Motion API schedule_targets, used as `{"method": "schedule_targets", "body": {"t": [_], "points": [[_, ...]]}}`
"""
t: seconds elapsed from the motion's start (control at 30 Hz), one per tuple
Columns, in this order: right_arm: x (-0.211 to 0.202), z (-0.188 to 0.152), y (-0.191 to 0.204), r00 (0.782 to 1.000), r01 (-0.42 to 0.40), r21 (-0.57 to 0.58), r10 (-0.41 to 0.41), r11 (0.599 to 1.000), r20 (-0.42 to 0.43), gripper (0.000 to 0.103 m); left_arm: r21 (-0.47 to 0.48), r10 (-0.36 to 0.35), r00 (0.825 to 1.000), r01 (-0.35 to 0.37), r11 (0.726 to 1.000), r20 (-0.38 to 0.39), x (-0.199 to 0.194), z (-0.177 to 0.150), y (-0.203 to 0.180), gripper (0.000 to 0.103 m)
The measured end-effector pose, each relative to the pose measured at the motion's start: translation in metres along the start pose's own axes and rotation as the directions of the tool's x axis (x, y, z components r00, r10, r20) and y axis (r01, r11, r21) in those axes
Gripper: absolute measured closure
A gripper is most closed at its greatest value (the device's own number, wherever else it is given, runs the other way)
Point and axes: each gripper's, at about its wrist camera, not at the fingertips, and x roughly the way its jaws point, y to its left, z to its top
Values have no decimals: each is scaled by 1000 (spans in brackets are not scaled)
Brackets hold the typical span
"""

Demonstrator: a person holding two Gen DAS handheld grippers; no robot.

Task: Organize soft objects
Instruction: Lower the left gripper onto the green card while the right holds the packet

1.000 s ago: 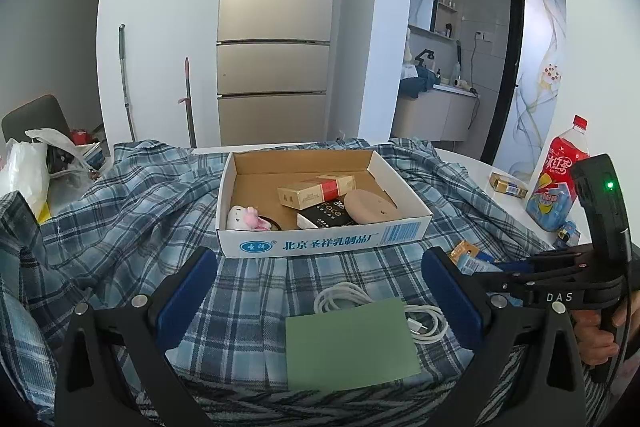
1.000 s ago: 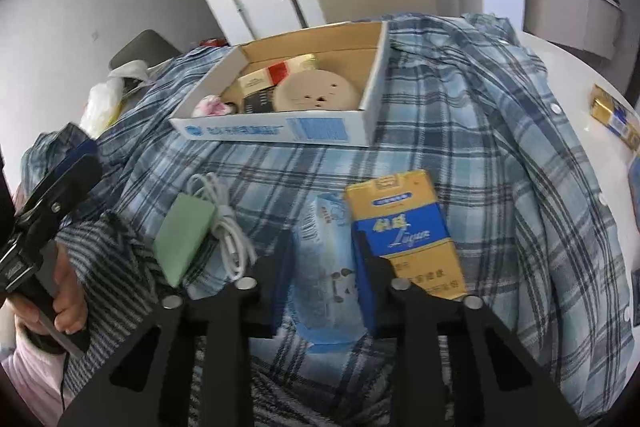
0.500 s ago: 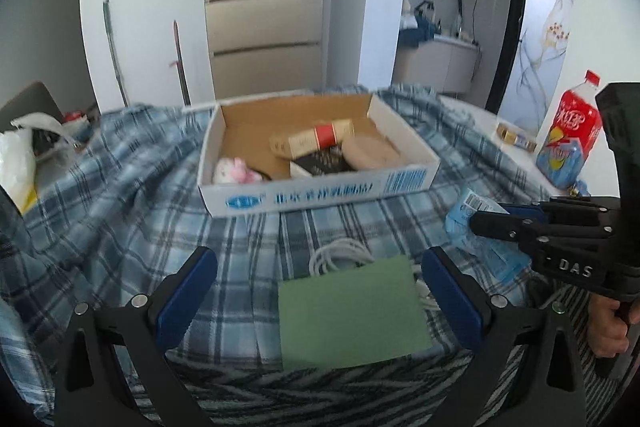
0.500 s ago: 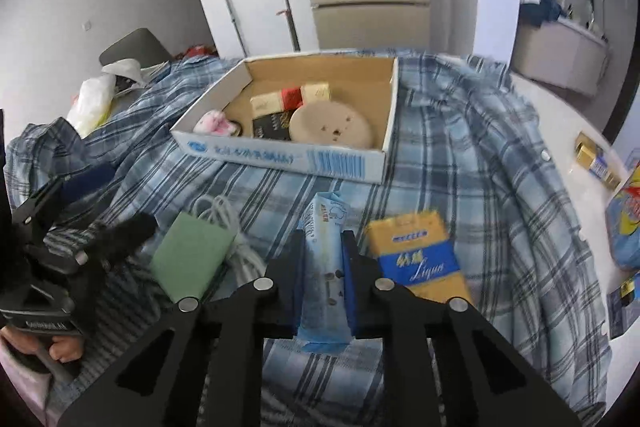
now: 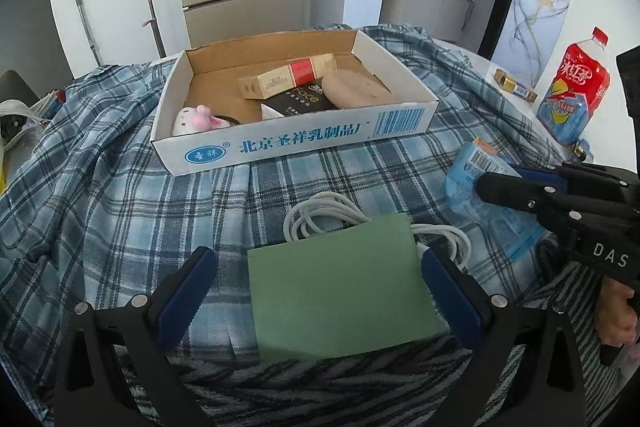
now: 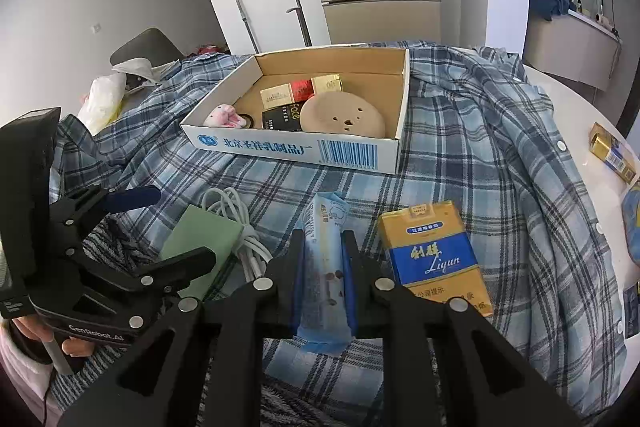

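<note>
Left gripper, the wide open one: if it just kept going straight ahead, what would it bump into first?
Probably the green card, lying flat between the fingers of the left gripper. Past it lies the white cable, then the cardboard box. Depth is hard to judge; held higher, it could pass over the card.

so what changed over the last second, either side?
The right hand-held gripper closed on the light blue plastic packet and lifted it off the blue plaid cloth, pinched upright. The left hand-held gripper moved in towards the flat green card, jaws open around it, not gripping. The white cardboard box, white coiled cable and yellow-and-blue cigarette pack stayed put.
</note>
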Motion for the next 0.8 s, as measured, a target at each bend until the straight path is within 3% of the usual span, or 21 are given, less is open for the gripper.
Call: {"method": "schedule_targets", "body": {"t": [0.27,0.4,0.53,0.57,0.67,0.8], "points": [[7,0,-5,999,14,27,-14,1000,-32,87,10,-2,999,2,1000,-46,10,0,-3,0],[9,0,-7,999,33,35,-31,999,-45,87,-6,-13,999,13,1000,-36,7,-1,1,10],[11,-1,-8,997,52,35,-50,998,-55,87,-34,-24,1000,23,999,-7,0,-2,7,50],[11,-1,-7,997,57,33,-55,998,-55,87,-42,-31,1000,31,999,-5,-1,-2,9,67],[10,-1,-7,996,80,29,-78,996,-54,87,-56,-48,999,49,997,19,-8,-3,12,92],[7,-1,-6,993,111,25,-110,993,-39,87,-40,-20,993,25,999,120,-30,-4,10,99]]}}
